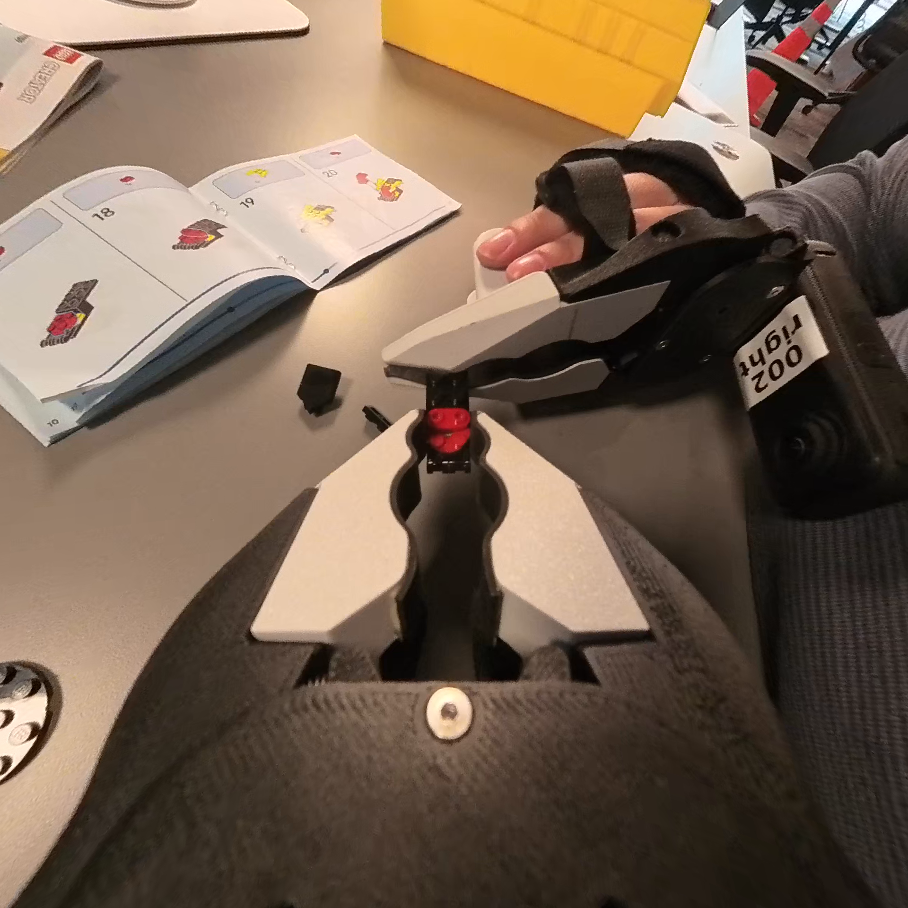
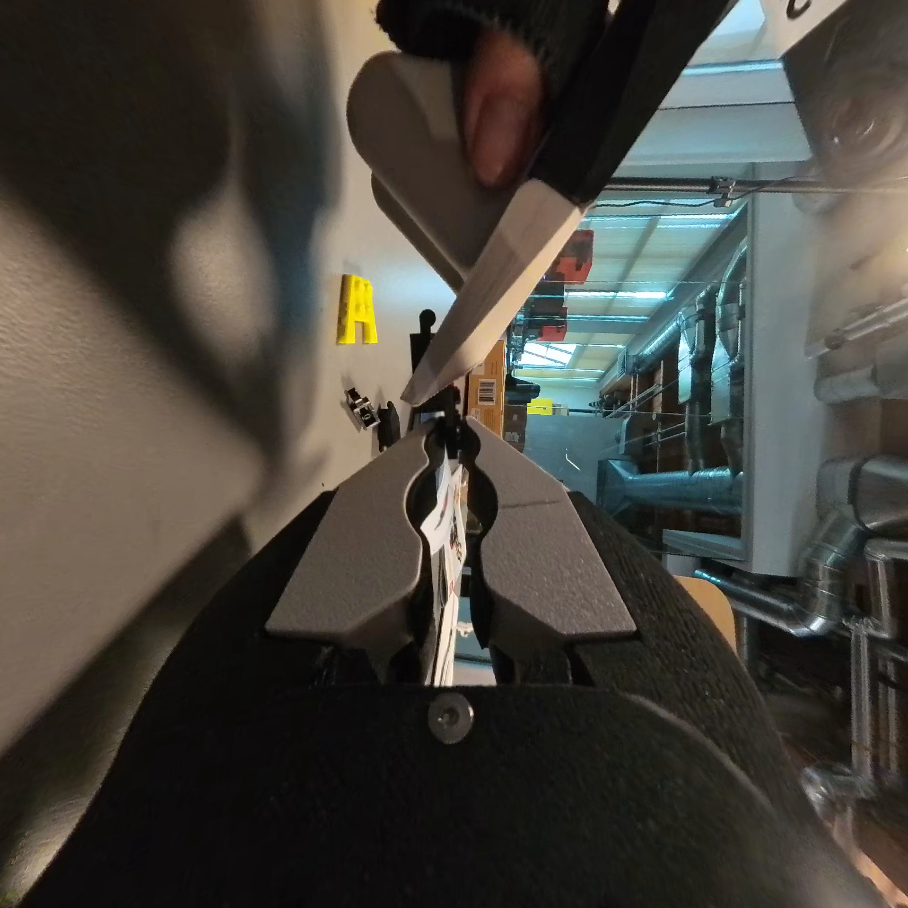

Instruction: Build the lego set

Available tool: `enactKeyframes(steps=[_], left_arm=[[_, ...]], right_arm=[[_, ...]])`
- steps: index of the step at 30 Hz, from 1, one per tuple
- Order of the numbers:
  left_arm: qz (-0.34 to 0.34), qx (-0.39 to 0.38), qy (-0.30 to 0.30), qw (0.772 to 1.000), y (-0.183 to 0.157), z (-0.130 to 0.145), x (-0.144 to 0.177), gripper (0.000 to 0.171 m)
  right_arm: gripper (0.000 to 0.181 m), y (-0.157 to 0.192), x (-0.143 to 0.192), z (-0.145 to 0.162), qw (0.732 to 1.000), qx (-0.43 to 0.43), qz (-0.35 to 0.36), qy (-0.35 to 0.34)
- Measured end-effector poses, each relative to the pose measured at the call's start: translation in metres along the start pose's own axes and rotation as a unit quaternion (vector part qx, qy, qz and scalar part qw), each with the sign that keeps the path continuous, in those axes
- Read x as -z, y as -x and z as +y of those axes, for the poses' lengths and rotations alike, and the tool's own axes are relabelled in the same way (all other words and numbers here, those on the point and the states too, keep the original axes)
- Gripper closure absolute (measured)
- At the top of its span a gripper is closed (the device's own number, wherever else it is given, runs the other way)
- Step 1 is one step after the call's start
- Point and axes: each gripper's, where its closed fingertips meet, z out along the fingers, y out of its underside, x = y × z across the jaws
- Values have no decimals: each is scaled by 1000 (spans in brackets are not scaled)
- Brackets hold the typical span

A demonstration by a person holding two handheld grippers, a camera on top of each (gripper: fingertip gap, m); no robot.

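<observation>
I hold the small black-and-red lego assembly (image 1: 447, 432) in my left tongs (image 1: 446, 427) while my right tongs (image 1: 432, 376) pinch its top, with loose black pieces (image 1: 319, 390) at ten o'clock on the surface (image 1: 206, 516), so much remains unbuilt.

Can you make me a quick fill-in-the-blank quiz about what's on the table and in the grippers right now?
1. The left gripper is shut on a small black and ____ lego assembly.
2. The right gripper pinches that assembly's ____ end.
3. The instruction booklet lies ____ on the table.
4. The loose brick in the right wrist view is ____.

Missing words: red; far; open; yellow
</observation>
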Motion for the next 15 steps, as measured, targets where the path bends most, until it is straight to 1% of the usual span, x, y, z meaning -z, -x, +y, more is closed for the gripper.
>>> enactKeyframes(steps=[6, 9, 15], left_arm=[[-3, -2, 0, 1000, 0, 0, 0, 156], [-9, 3, -3, 1000, 2, -1, 0, 156], [-18, 7, -7, 1000, 6, -2, 1, 156]], right_arm=[[178, -1, 2, -1, 1000, -1, -1, 0], [174, -1, 2, -3, 1000, -3, -2, -1], [170, -8, 5, 2, 999, -34, 7, 6]])
